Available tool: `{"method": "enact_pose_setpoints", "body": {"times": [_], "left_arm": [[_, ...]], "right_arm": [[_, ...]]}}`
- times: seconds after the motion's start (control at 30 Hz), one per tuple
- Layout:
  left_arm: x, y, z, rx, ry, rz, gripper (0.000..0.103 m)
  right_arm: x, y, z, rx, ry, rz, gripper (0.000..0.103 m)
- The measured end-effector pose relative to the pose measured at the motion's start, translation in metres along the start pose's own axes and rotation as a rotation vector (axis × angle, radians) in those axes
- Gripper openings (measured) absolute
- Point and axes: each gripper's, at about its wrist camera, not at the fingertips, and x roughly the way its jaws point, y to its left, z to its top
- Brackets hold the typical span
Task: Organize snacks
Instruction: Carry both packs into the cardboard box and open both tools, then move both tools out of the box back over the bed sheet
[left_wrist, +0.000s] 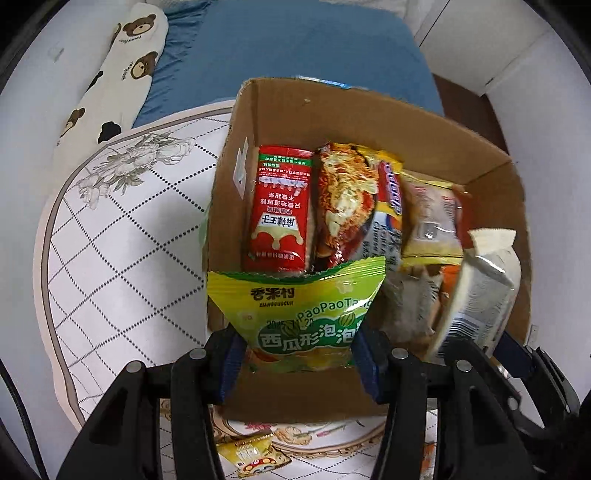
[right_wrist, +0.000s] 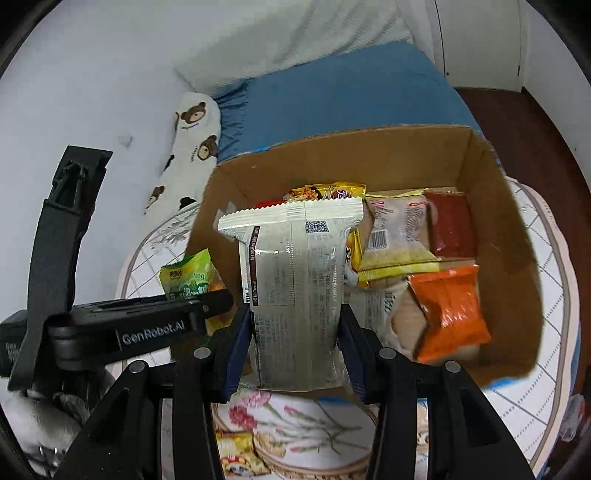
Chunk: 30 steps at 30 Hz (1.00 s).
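Green snack bag (left_wrist: 295, 314), gripper-clamped (left_wrist: 295, 365), overhangs cardboard box's (left_wrist: 236, 122) near-left rim.

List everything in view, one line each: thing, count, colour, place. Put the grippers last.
cardboard box: one, brown, on the patterned cloth, open top.
green snack bag: one, green and yellow, held at the box's near wall.
white snack packet: one, white-grey, held at the box's near edge.
red packet: one, red, upright in the box at its left wall.
noodle packet: one, yellow-red, in the box beside the red packet.
orange packet: one, orange, in the box on the right.
small yellow packet: one, yellow, on the cloth before the box.
patterned cloth: one, white with flowers, under the box.
bear-print pillow: one, cream, behind, left.
blue bedding: one, blue, behind the box.
left gripper: black, shut on the green snack bag.
right gripper: black, shut on the white snack packet.
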Motion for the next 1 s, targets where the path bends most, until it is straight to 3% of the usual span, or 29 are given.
{"method": "enact_pose_setpoints", "body": {"times": [0.17, 0.3, 0.33, 0.37, 0.43, 0.73, 1.0], "left_arm": [[0.026, 0.004, 0.008, -0.009, 0.066, 0.005, 0.050], [0.046, 0.005, 0.004, 0.004, 0.121, 0.011, 0.053], [0.049, 0.005, 0.004, 0.005, 0.125, 0.006, 0.058], [0.050, 0.004, 0.003, 0.008, 0.122, -0.001, 0.064], [0.050, 0.003, 0.002, 0.015, 0.106, -0.003, 0.070], [0.028, -0.004, -0.009, 0.031, 0.002, 0.040, 0.073], [-0.004, -0.011, -0.039, 0.035, -0.174, 0.060, 0.074]], "right_arm": [[0.033, -0.007, 0.005, 0.024, 0.081, -0.010, 0.049], [0.060, -0.011, -0.004, 0.007, 0.196, -0.003, 0.052], [0.065, -0.014, -0.007, 0.007, 0.210, -0.006, 0.056], [0.068, -0.014, -0.009, -0.005, 0.223, -0.020, 0.068], [0.072, -0.017, -0.011, -0.004, 0.239, -0.042, 0.082], [0.048, -0.026, -0.008, -0.021, 0.178, -0.113, 0.082], [0.007, -0.041, -0.015, -0.022, 0.079, -0.184, 0.082]]}}
